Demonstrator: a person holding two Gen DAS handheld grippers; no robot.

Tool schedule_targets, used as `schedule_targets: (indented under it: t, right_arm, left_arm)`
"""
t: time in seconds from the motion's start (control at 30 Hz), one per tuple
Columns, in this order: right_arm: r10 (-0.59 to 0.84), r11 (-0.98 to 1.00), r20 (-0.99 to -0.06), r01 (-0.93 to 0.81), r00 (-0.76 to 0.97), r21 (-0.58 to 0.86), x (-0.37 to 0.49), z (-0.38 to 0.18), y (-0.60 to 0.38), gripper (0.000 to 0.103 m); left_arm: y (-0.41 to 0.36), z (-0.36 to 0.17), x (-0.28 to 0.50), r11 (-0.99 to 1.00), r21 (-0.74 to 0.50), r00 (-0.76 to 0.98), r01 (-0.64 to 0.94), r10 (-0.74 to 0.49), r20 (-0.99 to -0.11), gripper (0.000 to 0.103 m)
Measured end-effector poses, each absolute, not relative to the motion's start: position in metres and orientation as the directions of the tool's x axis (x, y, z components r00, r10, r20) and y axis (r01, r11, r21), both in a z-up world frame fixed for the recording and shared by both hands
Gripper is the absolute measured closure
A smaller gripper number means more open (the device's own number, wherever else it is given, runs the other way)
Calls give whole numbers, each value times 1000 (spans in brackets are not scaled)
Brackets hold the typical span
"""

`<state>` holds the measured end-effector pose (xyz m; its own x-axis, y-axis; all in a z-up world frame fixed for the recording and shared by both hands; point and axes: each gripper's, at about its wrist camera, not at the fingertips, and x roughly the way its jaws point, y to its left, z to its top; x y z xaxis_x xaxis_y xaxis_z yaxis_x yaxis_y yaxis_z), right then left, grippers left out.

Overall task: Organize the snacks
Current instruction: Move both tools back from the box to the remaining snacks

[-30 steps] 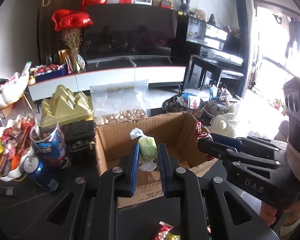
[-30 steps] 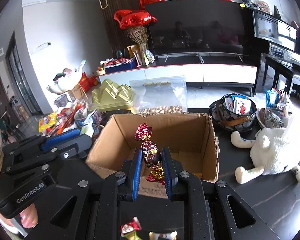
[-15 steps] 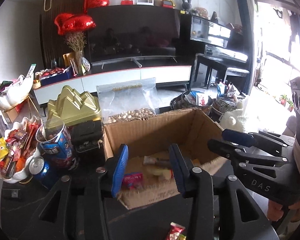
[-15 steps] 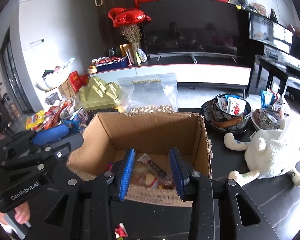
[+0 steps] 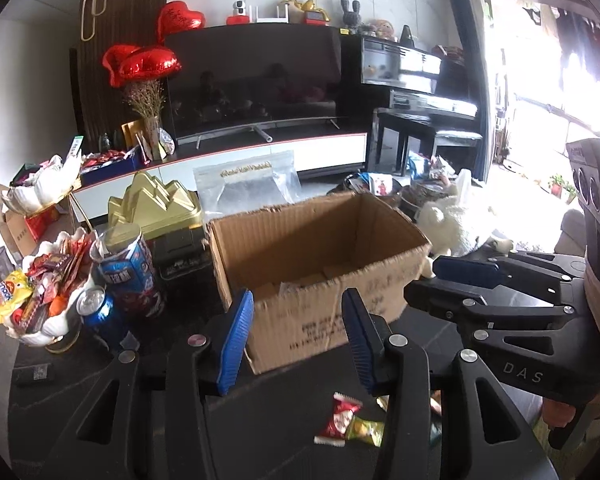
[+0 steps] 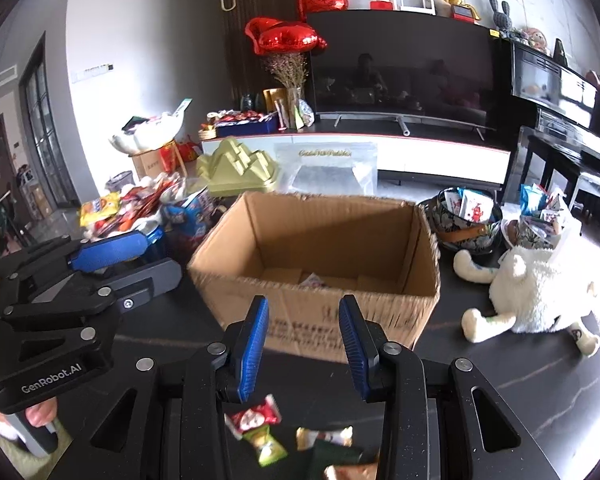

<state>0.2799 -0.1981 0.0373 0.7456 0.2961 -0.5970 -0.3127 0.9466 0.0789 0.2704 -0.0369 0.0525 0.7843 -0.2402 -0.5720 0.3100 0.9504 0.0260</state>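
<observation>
On the dark table stands an open cardboard box with a few wrapped snacks on its floor. Just in front of it the left gripper and right gripper both hang spread apart, holding nothing. Loose candies lie on the table under them, and a white plush toy sits right of the box
</observation>
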Motion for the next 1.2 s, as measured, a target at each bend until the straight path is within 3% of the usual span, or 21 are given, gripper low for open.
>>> schedule_targets:
  t: [0.9,1.2]
  right_arm:
    - [280,930,-778,-359,563,75,243,-64,-180,65]
    - [262,939,-804,-332,533,86,246,-85,-187,65]
  left_arm:
    - [-39,-57,243,902,-19,604,431,-304,-737,58]
    - [-51,-87,255,881,-51,541,469,-333,-773,62]
